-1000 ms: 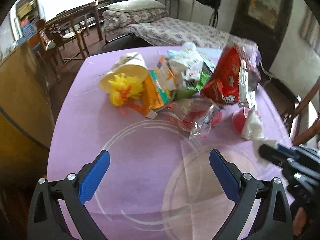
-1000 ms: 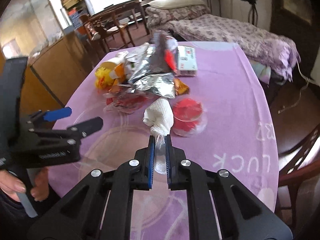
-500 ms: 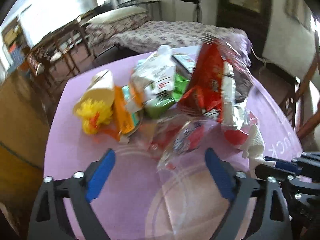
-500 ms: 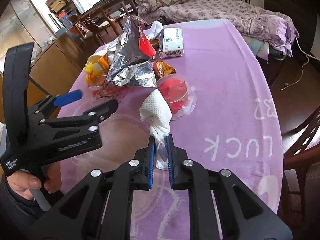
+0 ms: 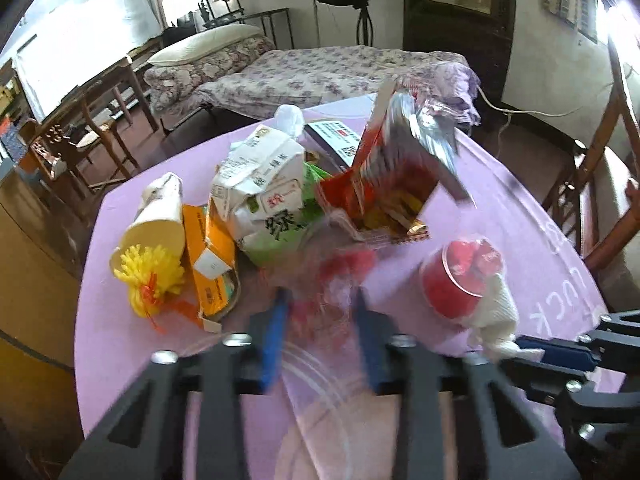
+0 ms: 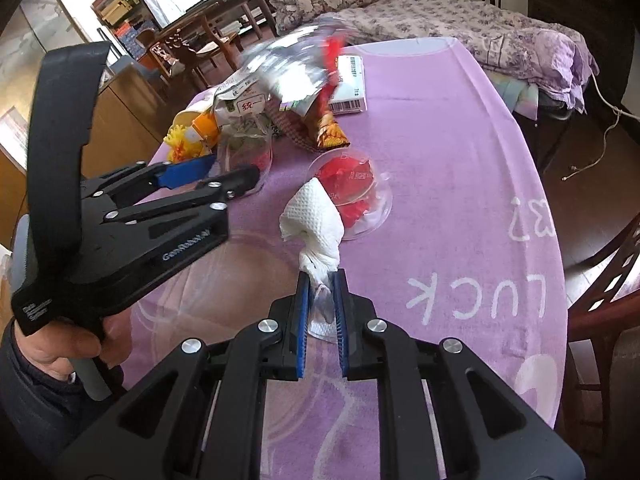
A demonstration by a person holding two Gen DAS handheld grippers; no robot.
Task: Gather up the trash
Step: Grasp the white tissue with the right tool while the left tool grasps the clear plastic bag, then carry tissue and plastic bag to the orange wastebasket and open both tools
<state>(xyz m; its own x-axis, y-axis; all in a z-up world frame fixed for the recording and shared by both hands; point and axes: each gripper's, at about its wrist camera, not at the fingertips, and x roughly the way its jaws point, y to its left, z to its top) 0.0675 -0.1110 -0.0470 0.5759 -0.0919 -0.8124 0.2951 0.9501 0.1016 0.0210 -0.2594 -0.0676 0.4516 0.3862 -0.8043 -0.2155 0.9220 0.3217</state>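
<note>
Trash is piled on a purple-clothed table (image 6: 460, 160): a red foil snack bag (image 5: 400, 168), a white and green carton (image 5: 264, 200), an orange box (image 5: 208, 256), and a paper cup (image 5: 156, 216) with a yellow pompom. My left gripper (image 5: 320, 300) is at the pile's near edge. Its jaws are closing on a crumpled clear plastic wrapper (image 5: 324, 276) with red inside, blurred by motion. My right gripper (image 6: 320, 280) is shut on the twisted end of a white paper towel (image 6: 312, 216). The towel leans on a clear cup of red scraps (image 6: 356, 192).
A white barcode box (image 6: 352, 84) lies behind the pile. Wooden chairs (image 5: 592, 200) stand at the table's right edge, a bed (image 5: 320, 68) behind it and a wooden cabinet (image 6: 120, 120) to its left. A person's hand (image 6: 52, 344) grips the left gripper's handle.
My left gripper has moved forward to the pile, and its jaws have gone from wide apart to narrow around the clear wrapper. My right gripper has kept its hold on the towel.
</note>
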